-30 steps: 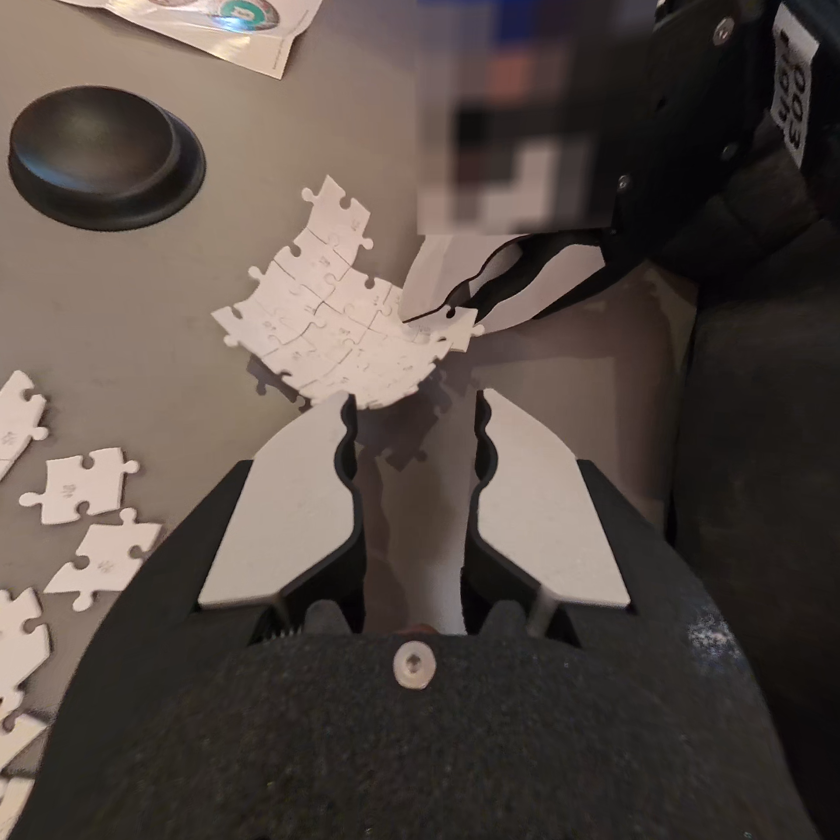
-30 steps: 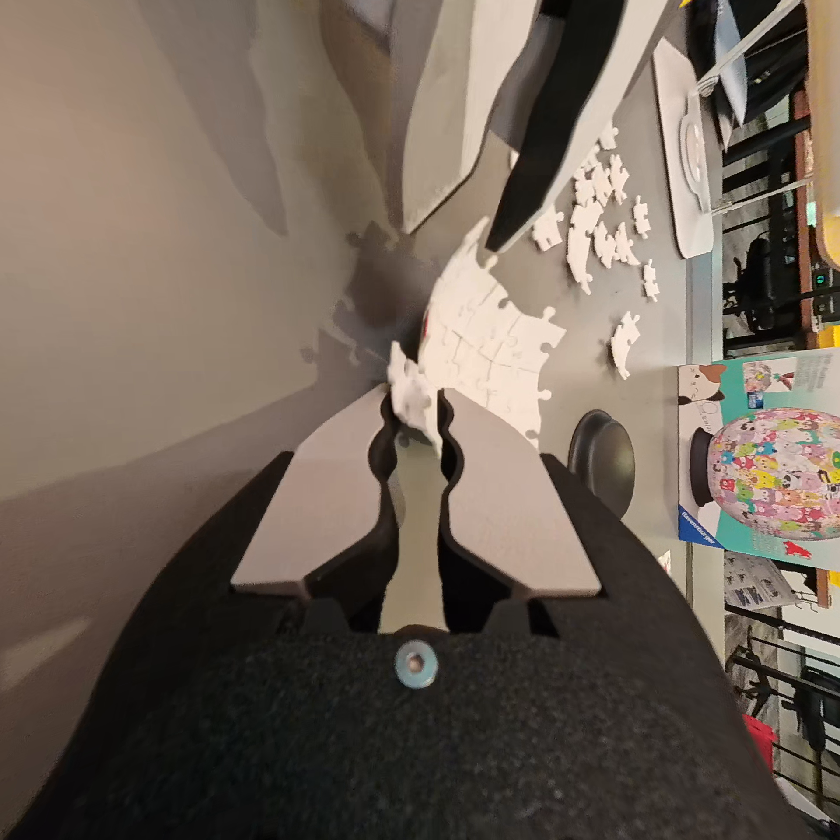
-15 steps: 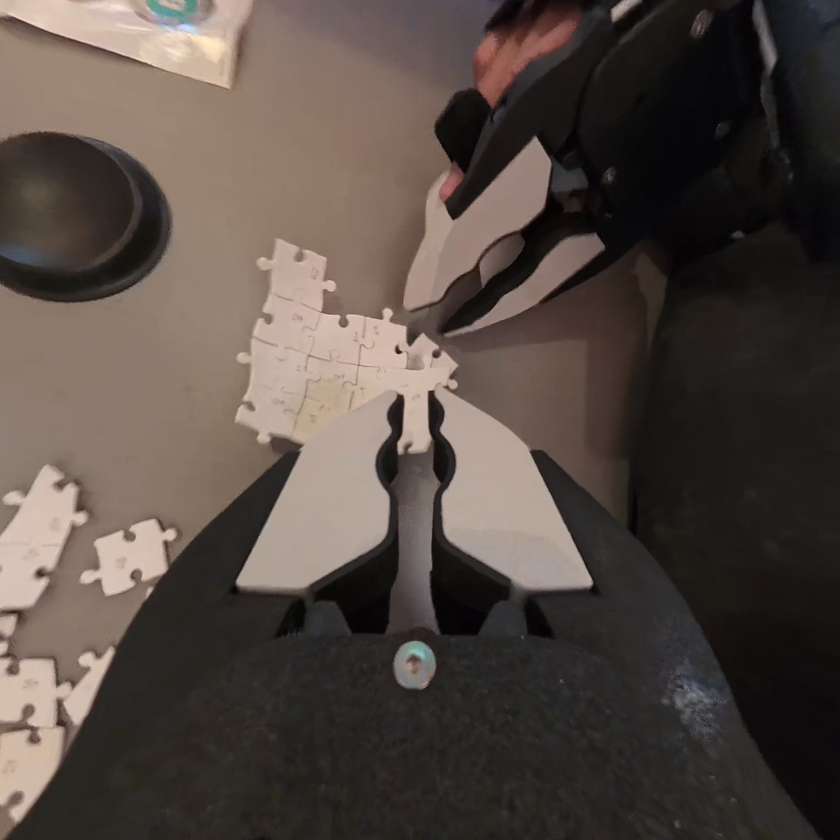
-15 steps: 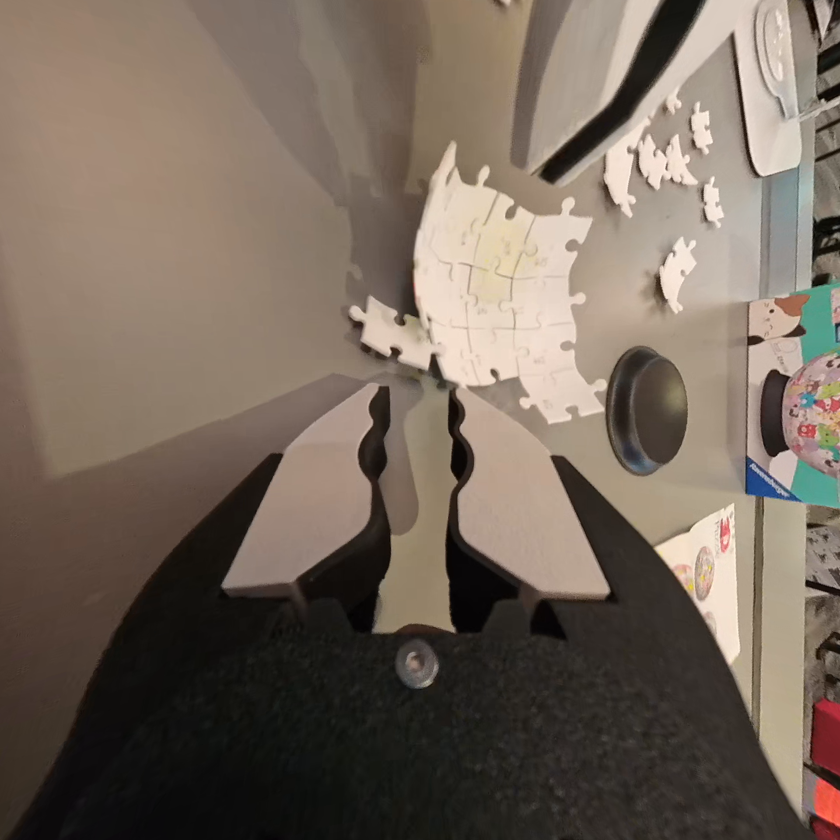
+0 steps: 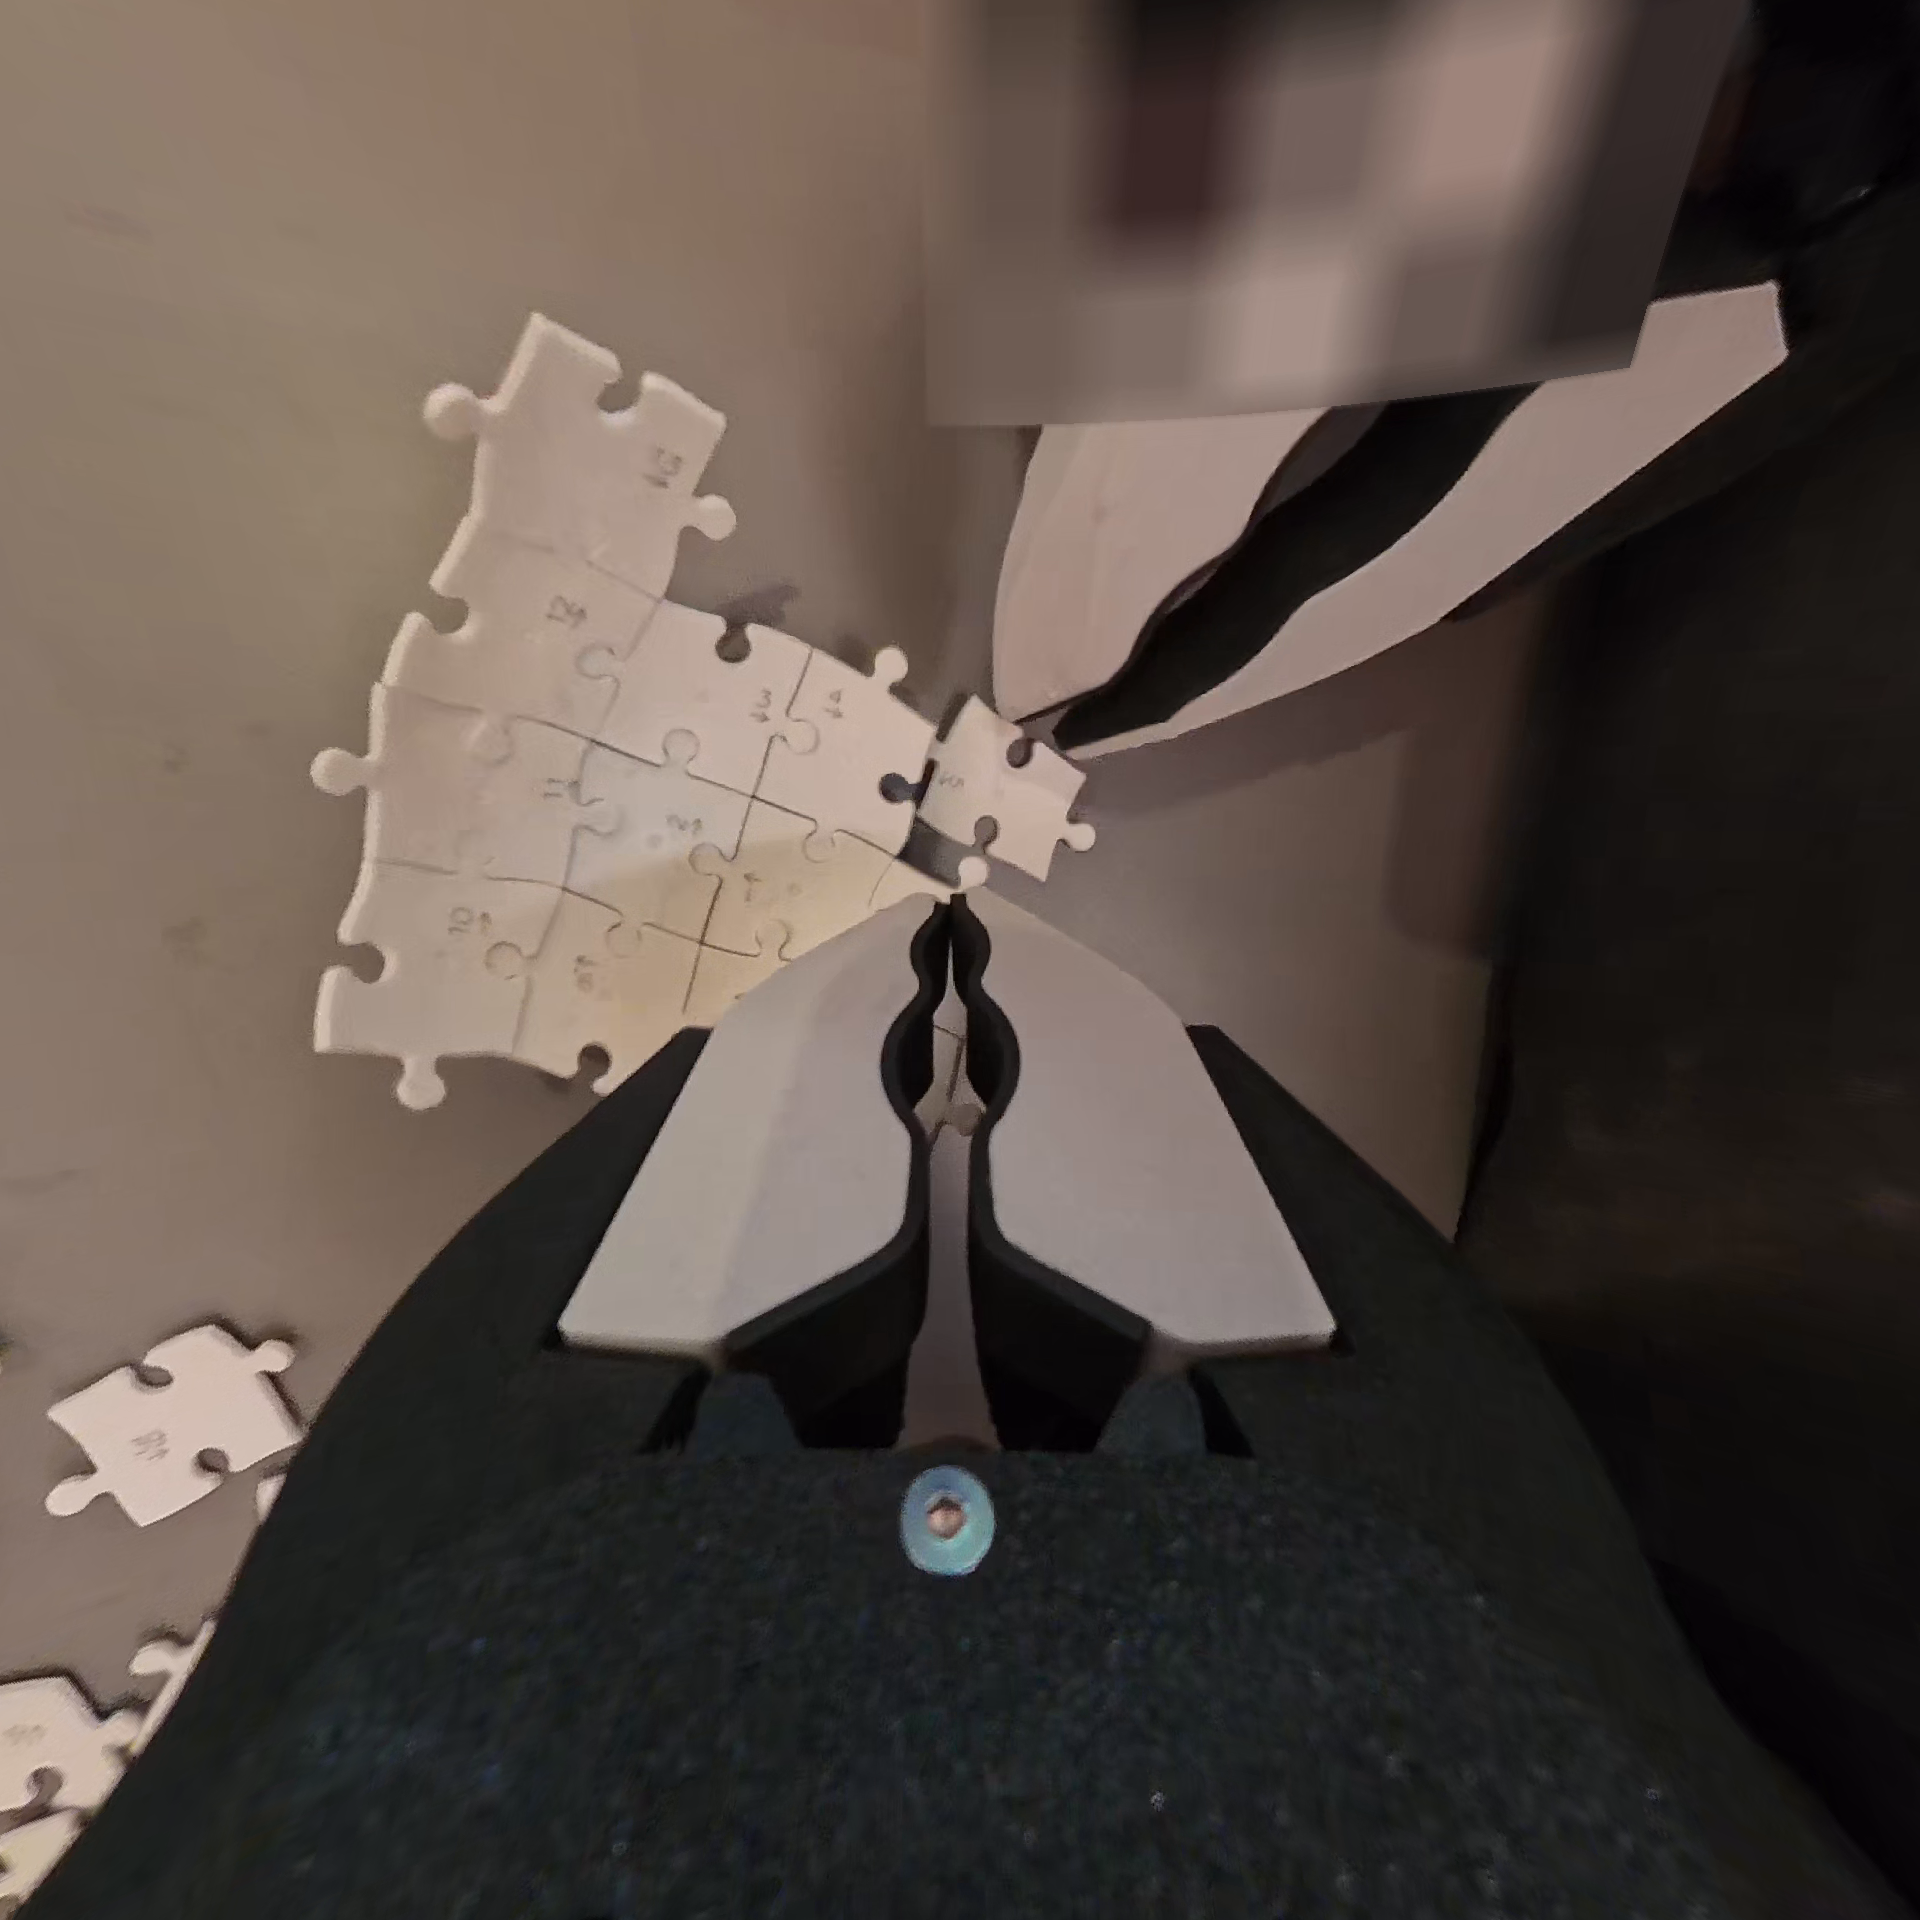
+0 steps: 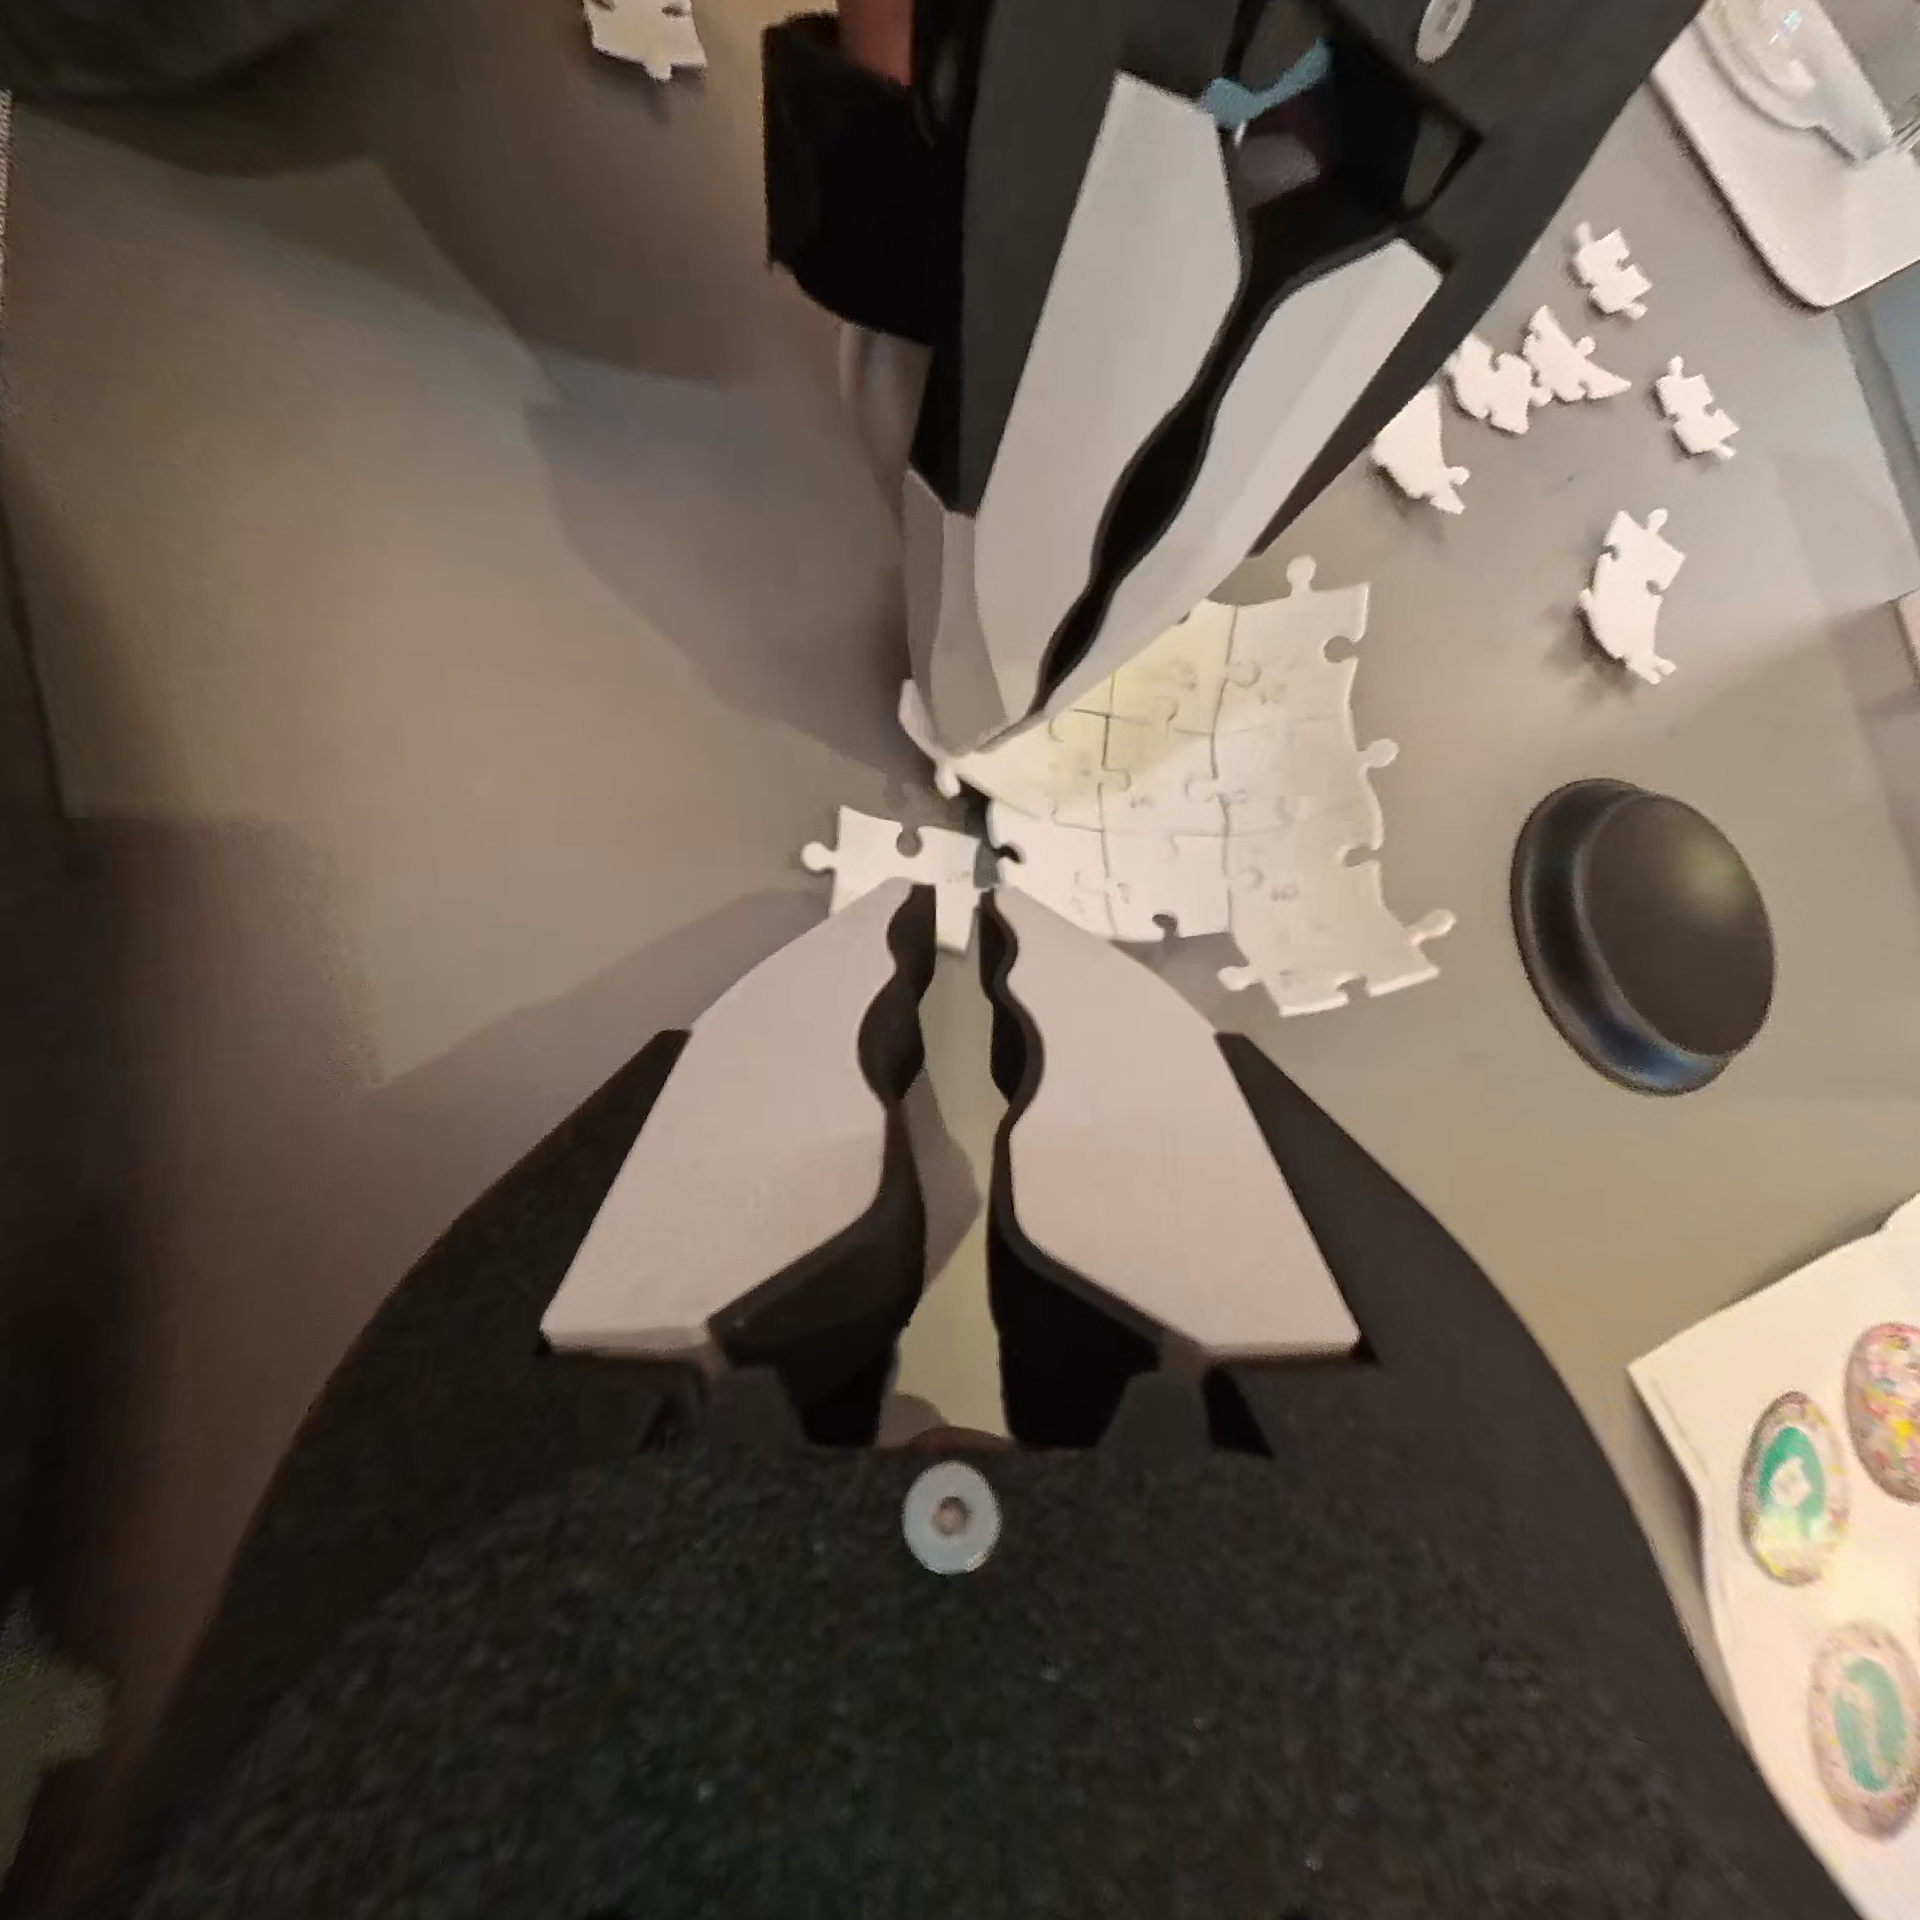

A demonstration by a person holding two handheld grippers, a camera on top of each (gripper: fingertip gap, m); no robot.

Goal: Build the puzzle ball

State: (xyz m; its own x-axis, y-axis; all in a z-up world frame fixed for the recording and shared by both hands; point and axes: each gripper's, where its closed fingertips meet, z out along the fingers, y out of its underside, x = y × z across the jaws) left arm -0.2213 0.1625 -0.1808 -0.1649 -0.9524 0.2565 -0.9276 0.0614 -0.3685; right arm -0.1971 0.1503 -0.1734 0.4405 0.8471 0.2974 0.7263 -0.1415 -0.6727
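Note:
A curved panel of joined white puzzle pieces (image 5: 623,810) hangs just above the grey table (image 5: 208,312). My left gripper (image 5: 951,920) is shut on the panel's near edge. In the right wrist view it comes down from the top (image 6: 961,753) onto the panel (image 6: 1226,790). A single white piece (image 5: 1003,795) sits at the panel's right corner, its tab at the panel's edge with a dark gap beside it. My right gripper (image 6: 951,914) is shut on this piece (image 6: 883,852). In the left wrist view it reaches in from the upper right (image 5: 1029,717).
A black round stand (image 6: 1652,935) sits on the table beside the panel. Loose white pieces lie farther off (image 6: 1507,384) and near my left gripper (image 5: 171,1439). A printed leaflet (image 6: 1818,1455) lies at the right edge. A white flat object (image 6: 1766,156) lies at the far corner. Less than 4 cm separates the two grippers' tips.
My left gripper went from open to shut on the panel's edge. My right gripper opened half a second ago and has now shut on the corner piece. Both grippers moved closer together.

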